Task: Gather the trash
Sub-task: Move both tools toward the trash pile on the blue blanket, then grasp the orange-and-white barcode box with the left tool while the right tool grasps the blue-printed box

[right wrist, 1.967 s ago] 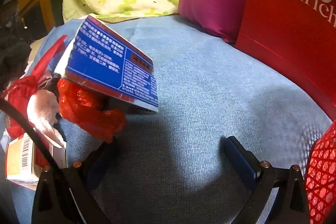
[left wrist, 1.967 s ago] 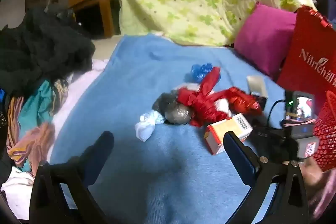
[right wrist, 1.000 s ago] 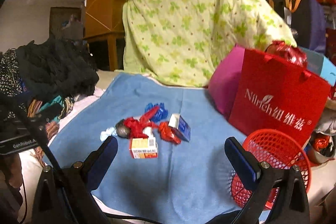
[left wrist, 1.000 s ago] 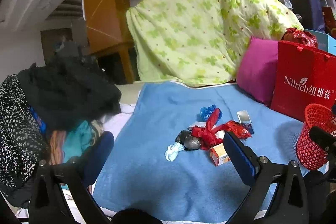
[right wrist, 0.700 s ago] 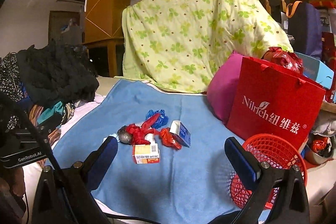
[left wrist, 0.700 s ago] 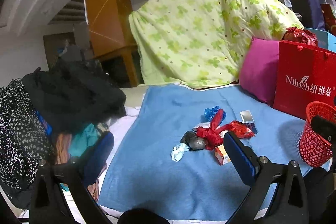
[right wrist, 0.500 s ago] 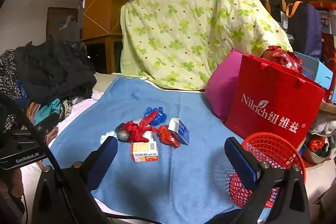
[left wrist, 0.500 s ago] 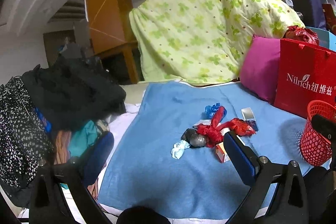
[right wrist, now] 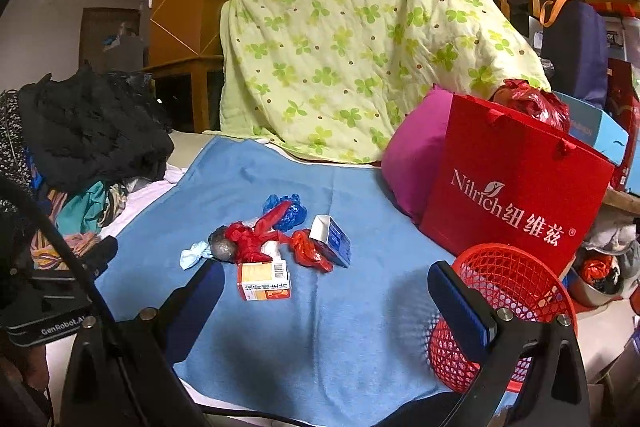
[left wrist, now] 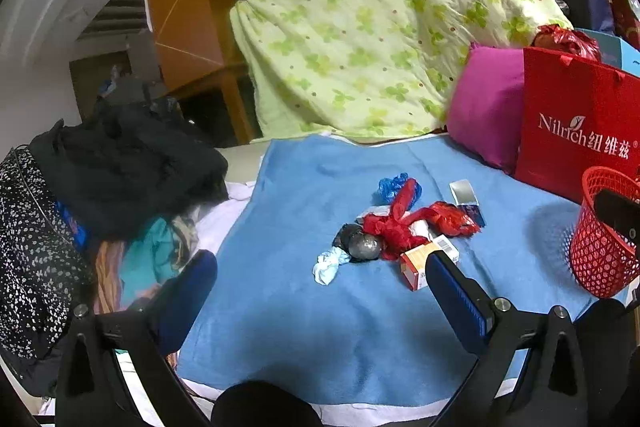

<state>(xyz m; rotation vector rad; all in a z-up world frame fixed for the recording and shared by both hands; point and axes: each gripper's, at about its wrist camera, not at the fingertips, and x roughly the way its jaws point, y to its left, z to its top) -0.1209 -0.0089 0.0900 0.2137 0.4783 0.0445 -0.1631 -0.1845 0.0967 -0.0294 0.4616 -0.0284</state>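
Observation:
A pile of trash lies mid-way on a blue blanket [left wrist: 280,327]: red plastic bags [left wrist: 400,223], a blue plastic bag [left wrist: 390,187], a grey foil ball [left wrist: 363,247], a pale blue wad [left wrist: 328,265], an orange box [left wrist: 420,261] and a blue box [left wrist: 466,197]. The same pile shows in the right wrist view, with the orange box [right wrist: 264,281] nearest. A red mesh basket [right wrist: 512,303] stands at the blanket's right edge. My left gripper [left wrist: 320,303] and right gripper [right wrist: 332,311] are both open, empty, and held back from the pile.
A red paper bag [right wrist: 516,187] and a magenta pillow [right wrist: 416,163] stand at the right. A green clover quilt [right wrist: 360,47] hangs behind. A heap of dark clothes [left wrist: 120,167] lies at the left. The left gripper's body [right wrist: 52,307] shows at the right view's left edge.
Both grippers pulled far back and up from the pile between two seconds and one second ago. Since then the views have shifted only slightly. The trash has not moved.

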